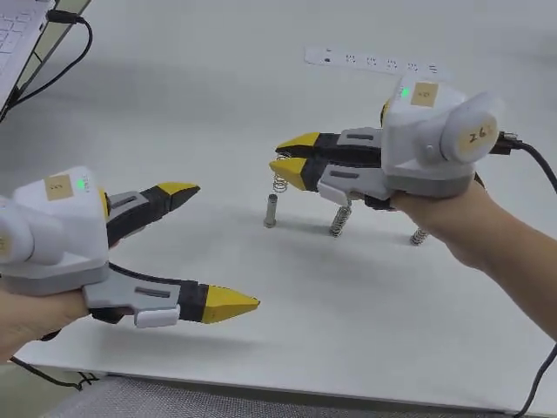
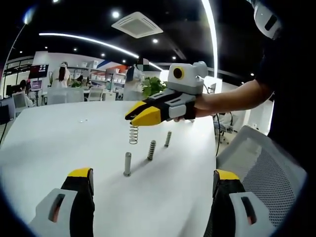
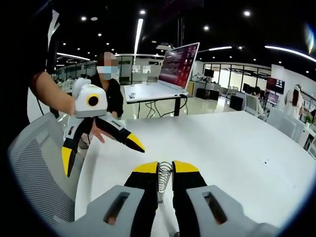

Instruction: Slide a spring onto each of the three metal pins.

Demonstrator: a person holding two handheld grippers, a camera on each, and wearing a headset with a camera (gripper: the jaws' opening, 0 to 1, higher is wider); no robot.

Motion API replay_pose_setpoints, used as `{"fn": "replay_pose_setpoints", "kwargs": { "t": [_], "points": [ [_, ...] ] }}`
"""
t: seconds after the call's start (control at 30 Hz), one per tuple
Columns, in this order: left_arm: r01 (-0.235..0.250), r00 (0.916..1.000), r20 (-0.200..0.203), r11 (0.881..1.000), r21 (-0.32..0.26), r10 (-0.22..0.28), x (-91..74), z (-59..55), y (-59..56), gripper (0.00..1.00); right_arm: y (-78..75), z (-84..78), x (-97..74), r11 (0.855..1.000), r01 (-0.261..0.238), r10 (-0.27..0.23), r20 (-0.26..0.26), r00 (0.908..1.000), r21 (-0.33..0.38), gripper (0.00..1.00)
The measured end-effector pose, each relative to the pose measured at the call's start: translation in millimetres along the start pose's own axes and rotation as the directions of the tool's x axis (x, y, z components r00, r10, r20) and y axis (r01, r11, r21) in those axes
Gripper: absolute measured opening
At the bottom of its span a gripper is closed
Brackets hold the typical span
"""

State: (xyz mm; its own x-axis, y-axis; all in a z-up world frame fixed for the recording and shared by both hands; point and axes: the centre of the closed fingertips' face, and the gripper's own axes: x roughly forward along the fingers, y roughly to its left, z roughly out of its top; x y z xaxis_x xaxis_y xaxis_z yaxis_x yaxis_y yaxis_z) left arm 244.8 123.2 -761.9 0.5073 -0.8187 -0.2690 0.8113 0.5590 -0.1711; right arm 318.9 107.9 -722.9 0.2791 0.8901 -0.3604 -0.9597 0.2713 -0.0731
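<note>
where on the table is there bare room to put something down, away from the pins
Bare table lies between the power strip and the right gripper, and along the near edge, right of the left gripper. It is crowded around the bare pin and the two sprung pins, where the right gripper holds a spring.

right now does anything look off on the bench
Nothing spilled or broken. The middle spring and end spring seem to lean slightly, while the bare pin stands straight. The right gripper holds the third spring.
</note>
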Motion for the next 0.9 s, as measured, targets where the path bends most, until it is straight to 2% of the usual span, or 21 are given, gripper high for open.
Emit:
{"fn": "replay_pose_setpoints", "kwargs": {
  "t": [0.9],
  "points": [
    [-0.019,0.9998,-0.004,1.0,-0.02,0.019,-4.6,-5.2,4.3,0.98,-4.2,-17.7,14.1,0.999,0.005,-0.003,-0.034,0.9994,0.052,0.07]
  ]
}}
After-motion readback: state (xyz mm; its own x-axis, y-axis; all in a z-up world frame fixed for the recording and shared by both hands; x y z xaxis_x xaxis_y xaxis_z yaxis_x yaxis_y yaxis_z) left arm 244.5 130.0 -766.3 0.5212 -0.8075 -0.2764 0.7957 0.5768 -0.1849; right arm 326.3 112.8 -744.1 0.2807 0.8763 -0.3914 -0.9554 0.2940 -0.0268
